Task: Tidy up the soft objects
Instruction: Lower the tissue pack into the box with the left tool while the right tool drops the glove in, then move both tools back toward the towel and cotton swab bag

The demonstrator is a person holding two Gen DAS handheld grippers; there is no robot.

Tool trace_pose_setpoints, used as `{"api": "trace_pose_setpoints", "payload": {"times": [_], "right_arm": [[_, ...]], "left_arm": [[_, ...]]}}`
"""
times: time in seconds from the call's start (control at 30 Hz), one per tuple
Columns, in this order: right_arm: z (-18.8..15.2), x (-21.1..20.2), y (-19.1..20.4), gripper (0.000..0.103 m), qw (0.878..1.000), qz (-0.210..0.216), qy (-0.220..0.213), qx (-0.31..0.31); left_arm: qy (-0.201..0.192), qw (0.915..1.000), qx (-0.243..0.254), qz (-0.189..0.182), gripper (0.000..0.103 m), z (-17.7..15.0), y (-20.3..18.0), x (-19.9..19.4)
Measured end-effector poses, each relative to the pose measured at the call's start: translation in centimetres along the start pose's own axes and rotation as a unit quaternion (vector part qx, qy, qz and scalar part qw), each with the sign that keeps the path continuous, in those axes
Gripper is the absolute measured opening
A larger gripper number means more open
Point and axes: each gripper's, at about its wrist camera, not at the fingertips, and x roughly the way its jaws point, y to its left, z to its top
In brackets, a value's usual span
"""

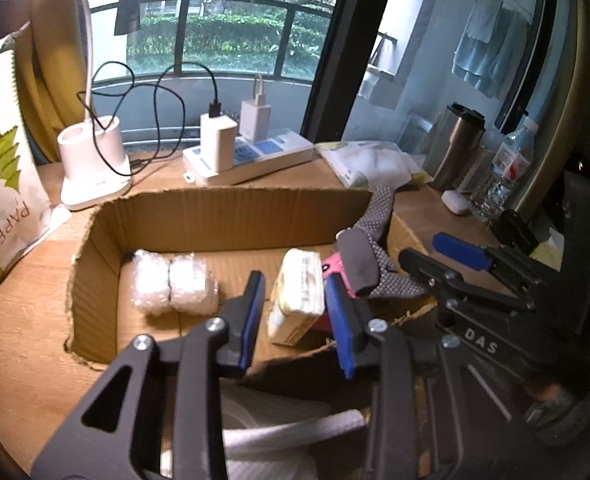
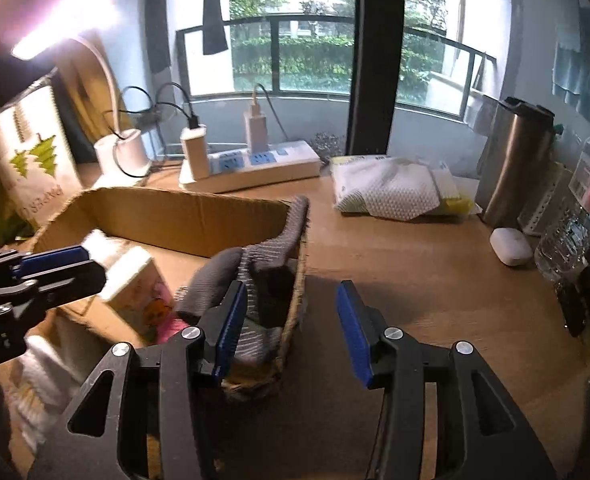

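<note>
With box on desk:
Left gripper (image 1: 299, 320): spread around tissue pack (image 1: 297, 294), untouched.
Right gripper (image 2: 291, 328): spread, empty.
Glove (image 2: 263, 264): draped over cardboard box (image 2: 167, 216) wall.

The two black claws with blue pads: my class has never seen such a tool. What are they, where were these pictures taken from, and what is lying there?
A person holds one hand tool in each hand. Each has two fingers and a wide-angle camera looking along them, which gives the two pictures.

The left claw reaches into a cardboard box on a wooden desk. A tissue pack stands between its fingers, apparently not squeezed. A bubble wrap bundle also lies in the box.

The right claw is open and holds nothing. A grey cloth hangs over the box wall beside it.

A power strip and a steel mug stand behind the box.
</note>
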Motion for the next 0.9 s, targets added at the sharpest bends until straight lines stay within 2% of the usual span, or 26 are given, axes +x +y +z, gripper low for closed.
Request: {"api": "trace_pose_setpoints", "payload": {"times": [0.13, 0.17, 0.23, 0.5, 0.9], "right_arm": [[-0.1, -1.4, 0.7, 0.050, 1.000, 0.013, -0.008, -0.002], [-0.1, -1.7, 0.9, 0.051, 1.000, 0.013, -0.009, -0.003], [-0.3, -2.3, 1.2, 0.051, 1.000, 0.014, -0.012, -0.005], [-1.0, -4.3, 2.2, 0.058, 1.000, 0.019, -0.019, -0.007], [-2.5, -7.0, 4.4, 0.059, 0.999, 0.024, -0.030, -0.019]], "left_arm": [[-0.009, 1.0000, -0.001, 0.003, 0.039, -0.1, 0.0, -1.2], [-0.011, 0.9999, -0.002, 0.003, 0.052, -0.2, 0.0, -1.4], [-0.021, 0.9997, -0.011, 0.003, 0.066, -0.4, 0.2, -2.2], [-0.036, 0.9993, -0.011, 0.008, 0.066, -1.4, 0.3, -4.4], [-0.048, 0.9986, -0.012, 0.019, 0.066, -3.8, 1.1, -7.4]]}}
